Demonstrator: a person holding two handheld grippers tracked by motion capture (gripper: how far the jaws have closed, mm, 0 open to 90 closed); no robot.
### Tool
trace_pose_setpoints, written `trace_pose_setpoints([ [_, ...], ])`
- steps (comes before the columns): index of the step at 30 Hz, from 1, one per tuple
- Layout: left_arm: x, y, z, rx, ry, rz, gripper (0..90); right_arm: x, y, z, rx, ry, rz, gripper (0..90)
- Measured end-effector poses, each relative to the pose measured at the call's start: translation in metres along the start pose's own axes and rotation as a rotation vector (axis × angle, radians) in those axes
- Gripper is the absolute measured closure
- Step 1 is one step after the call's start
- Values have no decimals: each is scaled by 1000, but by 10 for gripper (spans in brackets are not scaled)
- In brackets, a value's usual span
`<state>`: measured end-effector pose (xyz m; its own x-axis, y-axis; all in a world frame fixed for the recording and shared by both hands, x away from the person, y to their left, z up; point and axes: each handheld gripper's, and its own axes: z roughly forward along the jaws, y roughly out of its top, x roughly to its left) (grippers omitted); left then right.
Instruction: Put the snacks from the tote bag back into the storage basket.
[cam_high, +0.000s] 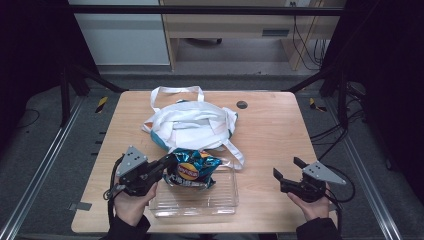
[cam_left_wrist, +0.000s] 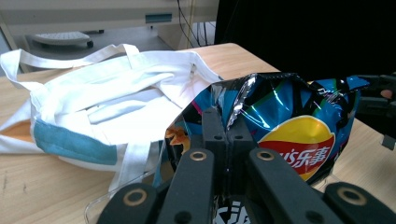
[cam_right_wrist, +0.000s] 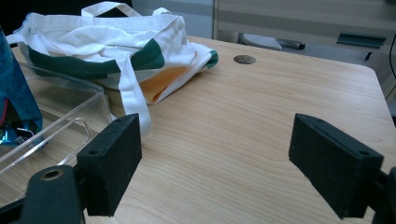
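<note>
Two tongs: left (cam_high: 169, 162) pinches the upright chip bag (cam_high: 192, 169); right (cam_high: 286, 169) gapes wide.

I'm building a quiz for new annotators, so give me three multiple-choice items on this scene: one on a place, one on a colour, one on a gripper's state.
1. Where is the chip bag?
A. over the clear tray
B. inside the tote bag
C. on the floor

2. The tote bag's trim is:
A. red
B. teal
C. black

3. The right gripper is:
A. shut on the tray
B. shut on a strap
C. open

Answers: 1 A, the left gripper pinches it above the tray; 2 B, teal bands show; 3 C, its jaws stand wide apart.
</note>
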<state>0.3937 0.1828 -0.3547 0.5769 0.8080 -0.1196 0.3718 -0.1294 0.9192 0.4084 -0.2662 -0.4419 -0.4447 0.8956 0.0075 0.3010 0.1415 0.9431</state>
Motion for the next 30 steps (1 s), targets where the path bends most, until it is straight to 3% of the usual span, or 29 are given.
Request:
trace_pose_setpoints([
  [17,2,-6,10,31,4,-24,900,1,-1,1,6,-1,-6,173],
  [24,-5,-5,5,11,-10,-8,900,1,-1,1,4,-2,-5,173],
  [30,-8,-9,0,23,-10,-19,900,1,-1,1,4,-3,-7,173],
])
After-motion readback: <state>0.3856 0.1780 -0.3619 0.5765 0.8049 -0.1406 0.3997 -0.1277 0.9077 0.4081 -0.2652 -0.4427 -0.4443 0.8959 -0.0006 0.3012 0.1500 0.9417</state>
